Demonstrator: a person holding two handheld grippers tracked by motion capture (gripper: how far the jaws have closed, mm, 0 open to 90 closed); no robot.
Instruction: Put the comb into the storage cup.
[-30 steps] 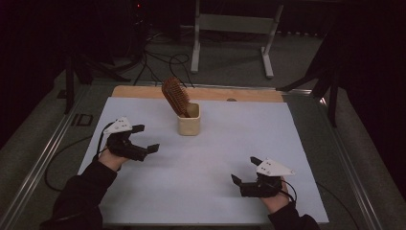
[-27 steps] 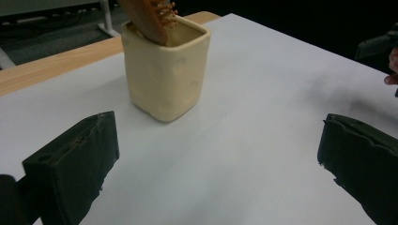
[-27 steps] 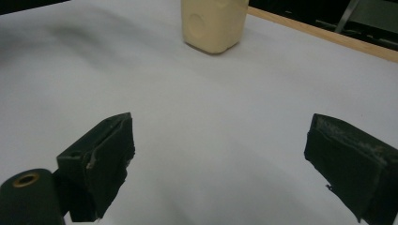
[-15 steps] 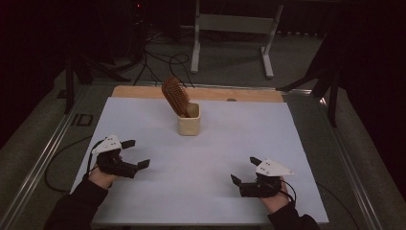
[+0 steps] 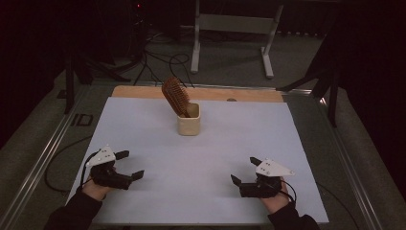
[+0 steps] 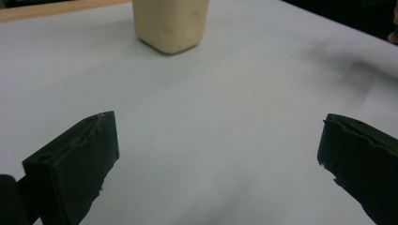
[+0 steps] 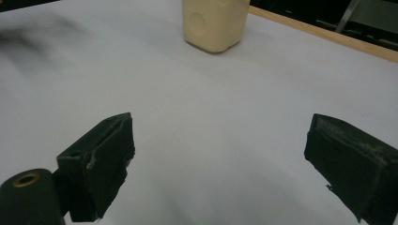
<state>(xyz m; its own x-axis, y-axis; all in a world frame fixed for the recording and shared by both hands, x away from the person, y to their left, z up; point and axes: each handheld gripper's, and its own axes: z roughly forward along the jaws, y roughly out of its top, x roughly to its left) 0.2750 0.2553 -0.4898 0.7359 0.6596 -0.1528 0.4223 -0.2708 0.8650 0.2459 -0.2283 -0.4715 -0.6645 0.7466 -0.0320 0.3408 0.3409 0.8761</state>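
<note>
Both tongs rest released near the table's (image 5: 143, 124) front edge, left tongs (image 5: 129, 165) and right tongs (image 5: 242, 170) with jaws spread wide, empty. Well beyond them, toward the far middle, stands the cream cup (image 5: 188, 125) holding the wooden hairbrush (image 5: 173, 93), bristle head up, tilted left.

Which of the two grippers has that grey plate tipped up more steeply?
The left gripper, at the left of the high view: its grey plate tilts upward toward the cup with the hairbrush, while the right gripper carries its plate almost flat.
</note>
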